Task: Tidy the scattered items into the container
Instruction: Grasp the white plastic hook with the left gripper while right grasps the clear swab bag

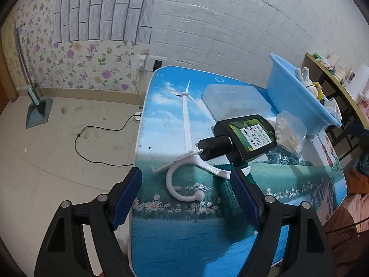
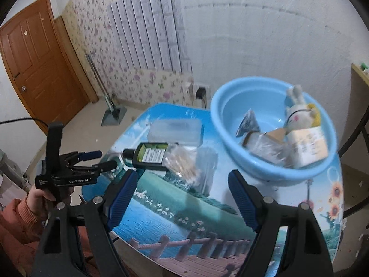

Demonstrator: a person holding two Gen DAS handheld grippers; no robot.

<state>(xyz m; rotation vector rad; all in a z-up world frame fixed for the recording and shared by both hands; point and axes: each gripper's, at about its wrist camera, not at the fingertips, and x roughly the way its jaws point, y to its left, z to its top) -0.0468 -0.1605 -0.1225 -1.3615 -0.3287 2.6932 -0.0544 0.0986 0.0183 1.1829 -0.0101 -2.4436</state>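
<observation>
Both tools hang spread and empty: the left tool [image 1: 185, 198] above a white plastic hook [image 1: 184, 180], the right tool [image 2: 182, 198] over the picture-printed counter [image 2: 161, 219]. The round blue plastic basin [image 2: 221, 124] already holds a plush rabbit [image 2: 297, 110] and small packages; the black flat bottle [image 1: 246, 138], clear swab bag [image 1: 290, 131] and hook remain out, so I'd say roughly halfway

On my table [image 1: 161, 242] the hook [image 1: 184, 180] lies nearest my left gripper [image 1: 185, 198], its flat end touching the cap of the bottle [image 1: 244, 138] behind it. A bag of swabs [image 1: 289, 133] sits just right of the bottle, and a lidded box [image 1: 235, 101] lies farther back. The basin [image 2: 272, 168] stands at the far right, holding a plush rabbit [image 2: 297, 110], a carton [image 2: 309, 145] and packets.
</observation>
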